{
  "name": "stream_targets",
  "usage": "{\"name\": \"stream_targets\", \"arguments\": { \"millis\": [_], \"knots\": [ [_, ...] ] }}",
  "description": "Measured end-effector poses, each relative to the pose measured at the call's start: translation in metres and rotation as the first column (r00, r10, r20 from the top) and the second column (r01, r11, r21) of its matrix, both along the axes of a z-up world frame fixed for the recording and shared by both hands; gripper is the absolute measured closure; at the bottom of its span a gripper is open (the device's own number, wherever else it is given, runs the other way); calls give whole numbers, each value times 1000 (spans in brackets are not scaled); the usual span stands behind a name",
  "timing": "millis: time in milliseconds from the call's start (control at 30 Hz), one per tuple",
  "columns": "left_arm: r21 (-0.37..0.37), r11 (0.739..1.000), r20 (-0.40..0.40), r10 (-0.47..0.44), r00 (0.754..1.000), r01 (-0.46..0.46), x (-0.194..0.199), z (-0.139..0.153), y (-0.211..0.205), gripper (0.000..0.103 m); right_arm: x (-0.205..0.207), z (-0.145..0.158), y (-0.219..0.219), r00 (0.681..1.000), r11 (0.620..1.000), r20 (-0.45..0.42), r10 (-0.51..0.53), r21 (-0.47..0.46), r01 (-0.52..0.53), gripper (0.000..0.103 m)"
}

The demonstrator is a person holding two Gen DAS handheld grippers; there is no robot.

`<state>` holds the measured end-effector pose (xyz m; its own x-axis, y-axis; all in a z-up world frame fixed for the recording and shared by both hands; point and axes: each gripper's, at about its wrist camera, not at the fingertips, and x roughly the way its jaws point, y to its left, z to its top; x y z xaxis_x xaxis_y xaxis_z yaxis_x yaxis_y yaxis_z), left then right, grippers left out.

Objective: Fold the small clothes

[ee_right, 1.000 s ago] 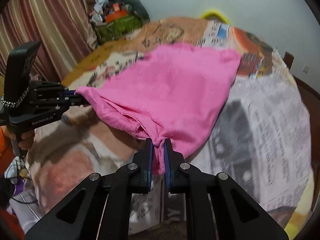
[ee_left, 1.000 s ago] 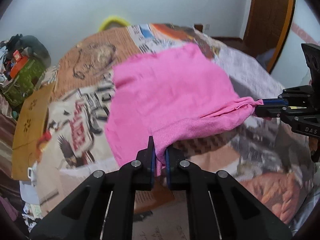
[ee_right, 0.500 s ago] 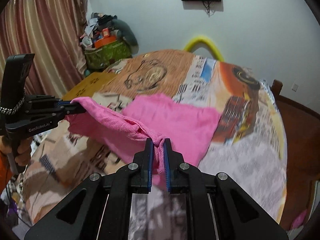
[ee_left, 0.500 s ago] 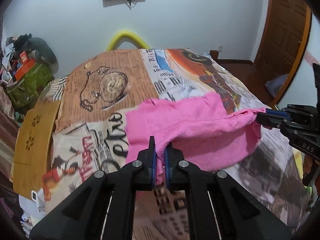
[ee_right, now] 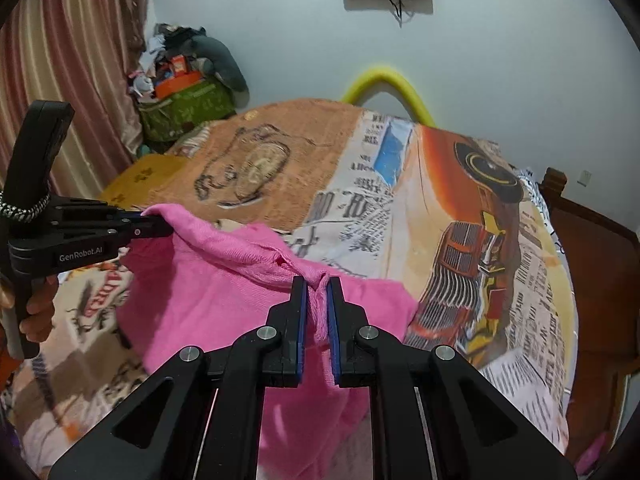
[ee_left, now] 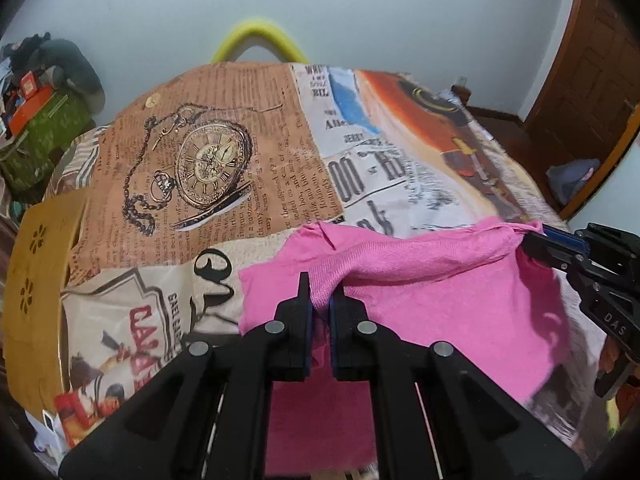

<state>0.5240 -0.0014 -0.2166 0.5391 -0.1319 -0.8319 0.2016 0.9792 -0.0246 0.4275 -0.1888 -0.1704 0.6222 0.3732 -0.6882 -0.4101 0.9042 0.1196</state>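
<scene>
A pink knitted garment (ee_left: 448,304) lies on the printed bedspread (ee_left: 224,168), with one edge lifted and folded over the rest. My left gripper (ee_left: 319,296) is shut on one corner of that lifted edge. My right gripper (ee_right: 317,292) is shut on the other corner. The raised hem stretches taut between the two grippers above the lower layer of the pink garment (ee_right: 200,304). In the left wrist view the right gripper (ee_left: 538,242) shows at the right edge; in the right wrist view the left gripper (ee_right: 160,226) shows at the left, held by a hand (ee_right: 38,312).
A yellow curved bar (ee_left: 260,40) rises behind the bed's far end. A green bag of clutter (ee_right: 186,108) and striped curtains (ee_right: 68,52) stand to the left. A wooden stool (ee_left: 36,292) sits by the bed's left side; a wooden door (ee_left: 588,64) is at the right.
Both grippers have carried the held edge across the bed toward its far end. The pink garment, spread out before, now lies doubled over itself beneath them.
</scene>
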Motion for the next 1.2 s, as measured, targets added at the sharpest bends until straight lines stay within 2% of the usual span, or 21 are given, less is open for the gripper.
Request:
{"name": "stream_targets", "arguments": {
  "millis": [67,167,233,300,367,433,500,533,600,733,800,967,1067,1133,1167,1200],
  "knots": [
    [20,1000,14,3,1000,-4,8,-7,-2,96,9,-8,1,1000,1000,-15,-3,-5,3,95],
    [10,1000,6,27,1000,-27,17,-14,1,94,19,-21,2,999,1000,-33,-14,-17,13,94],
    [9,998,-3,56,998,-56,20,-16,6,83,23,-27,3,999,999,-40,-26,-32,25,94],
    [26,996,5,90,996,-90,18,-14,11,58,23,-28,1,999,999,-42,-33,-40,31,94],
    [30,993,35,111,993,-112,13,-7,20,51,19,-24,-1,999,998,-25,-38,-43,37,94],
    [19,992,48,124,991,-125,5,1,28,49,15,-17,-5,999,998,-13,-46,-33,46,90],
    [0,990,47,140,989,-140,-4,9,39,42,9,-5,-10,999,999,3,-51,-6,51,79],
    [-7,989,47,145,988,-145,-9,11,44,40,5,0,-12,999,999,10,-48,4,48,75],
    [-12,988,48,153,987,-152,-24,14,55,37,-6,10,-18,999,999,29,-42,24,41,62],
    [-21,986,9,165,986,-165,-52,7,76,36,-31,18,-26,999,998,35,-40,47,38,57],
    [-41,985,-24,167,986,-168,-65,-1,83,35,-45,13,-31,999,996,11,-50,73,49,48],
    [-96,979,-129,169,977,-182,-88,-32,92,35,-64,-12,-36,996,992,-79,-50,111,58,47],
    [-100,976,-168,175,970,-193,-89,-50,89,36,-69,-29,-34,990,990,-132,-46,127,63,47],
    [-113,975,-185,168,968,-191,-87,-58,85,47,-68,-35,-31,988,988,-148,-41,138,62,47],
    [-136,973,-193,157,968,-185,-86,-60,82,61,-68,-36,-30,987,988,-155,-36,145,59,48],
    [-147,972,-194,151,969,-181,-85,-60,80,74,-66,-37,-28,987,986,-160,-31,154,56,57]
  ]
}}
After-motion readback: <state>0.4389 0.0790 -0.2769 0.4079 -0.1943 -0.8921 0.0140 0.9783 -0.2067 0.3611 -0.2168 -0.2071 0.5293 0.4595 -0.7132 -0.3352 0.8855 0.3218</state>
